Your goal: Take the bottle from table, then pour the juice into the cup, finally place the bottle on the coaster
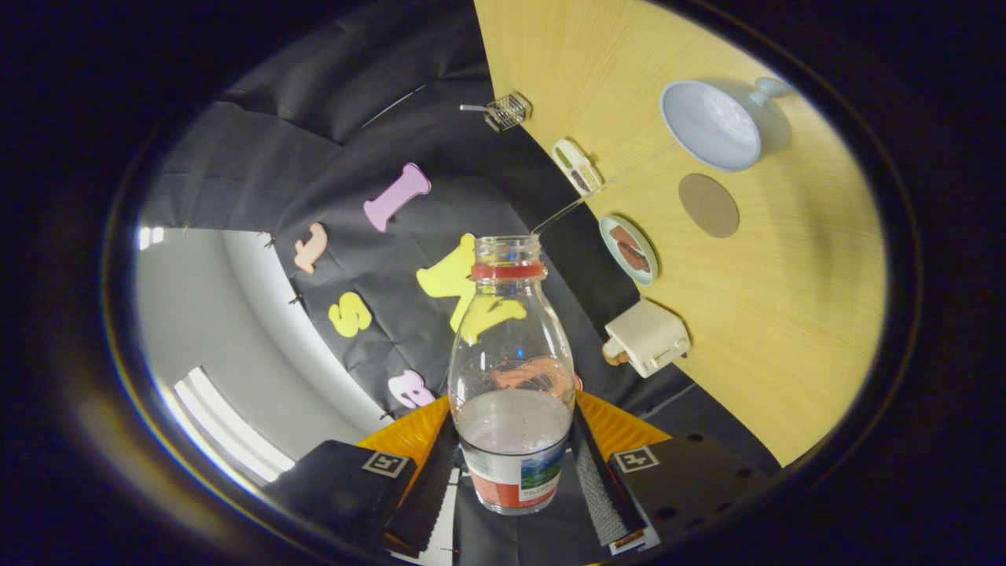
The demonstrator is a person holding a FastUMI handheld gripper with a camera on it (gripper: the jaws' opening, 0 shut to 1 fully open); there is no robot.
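A clear glass bottle (512, 369) with a red neck ring, no cap and a label near its base sits between the fingers of my gripper (515, 464). Both fingers press on its lower body, so the gripper is shut on it. Pale liquid fills the lower part of the bottle. The whole view is rolled, so the wooden table (794, 314) stands off to the right of the bottle. On it, well beyond the bottle's mouth, lies a pale blue cup (711, 124) with a handle, its inside showing white. A round brown coaster (708, 205) lies just beside the cup.
Along the table's edge nearest the bottle sit a small wire basket (507, 111), a white timer-like device (576, 166), a small green plate with brown food (629, 249) and a cream box-shaped object (647, 337). A white wall (196, 314) lies left of the cloth.
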